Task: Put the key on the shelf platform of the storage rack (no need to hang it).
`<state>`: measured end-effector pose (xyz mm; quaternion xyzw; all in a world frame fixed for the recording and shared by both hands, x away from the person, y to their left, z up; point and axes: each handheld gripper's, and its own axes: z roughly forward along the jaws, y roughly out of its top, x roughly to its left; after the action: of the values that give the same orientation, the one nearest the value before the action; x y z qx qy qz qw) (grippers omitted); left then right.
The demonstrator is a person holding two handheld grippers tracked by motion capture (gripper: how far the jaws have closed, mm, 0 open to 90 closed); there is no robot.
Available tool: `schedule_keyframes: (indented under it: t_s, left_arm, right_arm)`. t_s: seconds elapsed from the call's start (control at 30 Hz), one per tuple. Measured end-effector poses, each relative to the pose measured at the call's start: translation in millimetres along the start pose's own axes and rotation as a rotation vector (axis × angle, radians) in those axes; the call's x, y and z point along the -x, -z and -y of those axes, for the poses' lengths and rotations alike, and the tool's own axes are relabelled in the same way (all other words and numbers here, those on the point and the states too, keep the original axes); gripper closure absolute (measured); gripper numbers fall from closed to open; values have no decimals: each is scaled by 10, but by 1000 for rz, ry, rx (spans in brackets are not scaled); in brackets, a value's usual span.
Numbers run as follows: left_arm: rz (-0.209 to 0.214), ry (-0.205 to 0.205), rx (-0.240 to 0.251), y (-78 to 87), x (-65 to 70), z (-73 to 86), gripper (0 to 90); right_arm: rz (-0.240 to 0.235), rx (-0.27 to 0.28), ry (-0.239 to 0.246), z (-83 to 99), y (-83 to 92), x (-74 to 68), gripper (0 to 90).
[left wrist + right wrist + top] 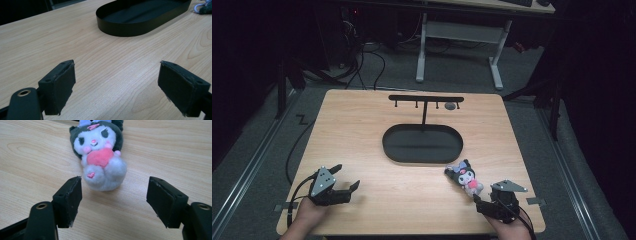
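A small plush doll [466, 176] [101, 157] with a dark hood, white face and pink heart lies on its back on the wooden table [362, 130], right of centre near the front. My right gripper [484, 196] [113, 200] sits just in front of the doll's lower end, open, its pads apart from the plush. My left gripper [346, 177] [116, 85] rests at the front left, open, with bare tabletop between its pads. A black oval tray [387, 147] [120, 28] stands mid-table, and a black T-shaped hook stand [426, 100] rises behind it.
A small grey round object [450, 106] lies by the right end of the hook bar. Beyond the table stand a white-legged desk [457, 35] and cables [362, 60] on the dark floor.
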<state>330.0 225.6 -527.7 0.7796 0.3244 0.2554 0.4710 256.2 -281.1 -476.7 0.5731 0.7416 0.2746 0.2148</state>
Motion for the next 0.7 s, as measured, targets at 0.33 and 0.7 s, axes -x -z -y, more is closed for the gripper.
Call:
schedule_keyframes:
  t_s: [0.33,0.7]
  left_arm:
    - [-3,-5,-7,-2,4,-1,155]
    - [-2,-2,-6,-3,-1,-1,155]
  right_arm:
    - [1,-68,55,-136,-34,-25,227]
    - [-15,-215,139,-286,-136,-81,169]
